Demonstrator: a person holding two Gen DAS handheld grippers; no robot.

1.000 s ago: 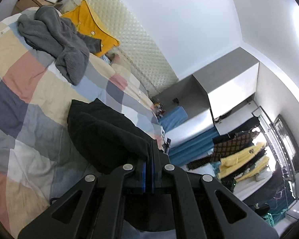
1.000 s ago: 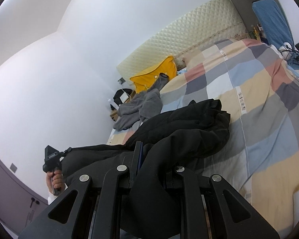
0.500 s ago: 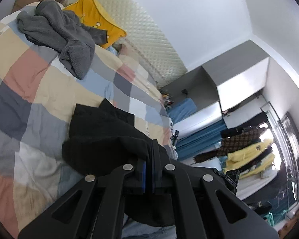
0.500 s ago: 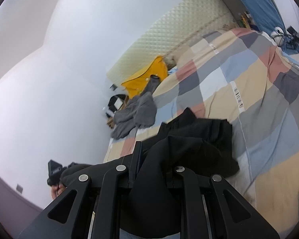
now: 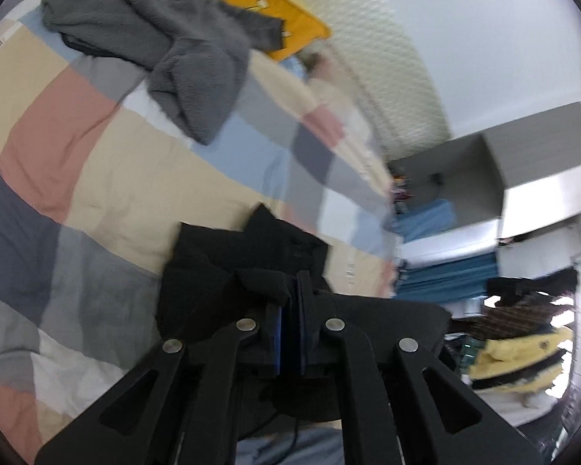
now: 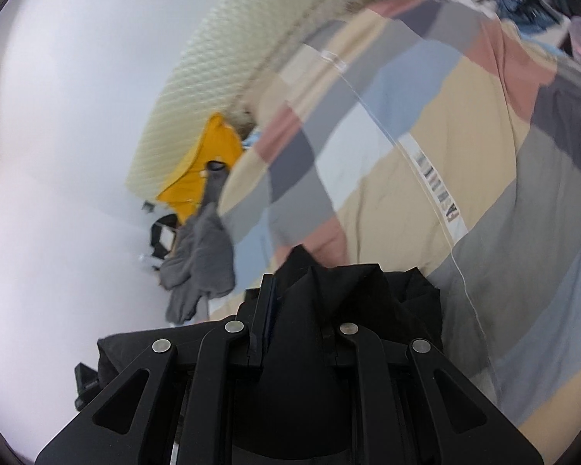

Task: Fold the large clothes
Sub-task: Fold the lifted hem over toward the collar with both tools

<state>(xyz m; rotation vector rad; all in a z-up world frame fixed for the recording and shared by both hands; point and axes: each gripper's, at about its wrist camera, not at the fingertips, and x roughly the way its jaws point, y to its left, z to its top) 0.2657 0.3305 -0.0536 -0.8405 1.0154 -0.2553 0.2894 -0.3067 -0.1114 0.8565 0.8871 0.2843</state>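
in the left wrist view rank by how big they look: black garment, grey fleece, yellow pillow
1. black garment, though it is nearest the camera, so its lead is unsure
2. grey fleece
3. yellow pillow, partly hidden behind the fleece

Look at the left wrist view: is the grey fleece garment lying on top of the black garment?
No, the grey fleece garment lies apart near the yellow pillow, while the black garment sits by the left gripper.

Both wrist cameras are looking low along their fingers, sharing the checked bed (image 5: pixel 97 143) (image 6: pixel 464 135) and headboard (image 5: pixel 387 69) (image 6: pixel 228 77).
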